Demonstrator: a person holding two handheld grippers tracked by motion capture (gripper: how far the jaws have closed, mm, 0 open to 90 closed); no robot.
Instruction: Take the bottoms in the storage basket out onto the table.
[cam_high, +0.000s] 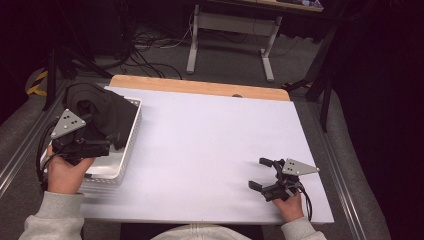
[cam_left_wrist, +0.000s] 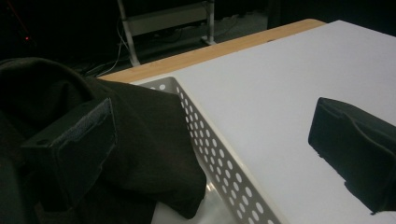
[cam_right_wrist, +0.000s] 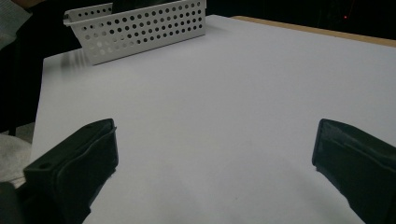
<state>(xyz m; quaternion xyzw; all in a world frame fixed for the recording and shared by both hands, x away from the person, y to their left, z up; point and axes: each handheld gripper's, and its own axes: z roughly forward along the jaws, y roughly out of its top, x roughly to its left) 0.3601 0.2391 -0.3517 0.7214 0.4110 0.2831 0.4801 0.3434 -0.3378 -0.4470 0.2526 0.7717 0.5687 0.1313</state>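
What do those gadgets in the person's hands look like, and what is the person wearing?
Each hand grips a black device: the left gripper and right gripper both end in two blocky black jaws and carry a grey three-cornered plate dotted with small holes. Black cables trail from them. The person wears a light grey sweatshirt with ribbed cuffs.

Two black jaws rise wide apart at the bottom corners over the bare white table (cam_right_wrist: 243, 107); a white perforated basket (cam_right_wrist: 140, 28) stands upper left.
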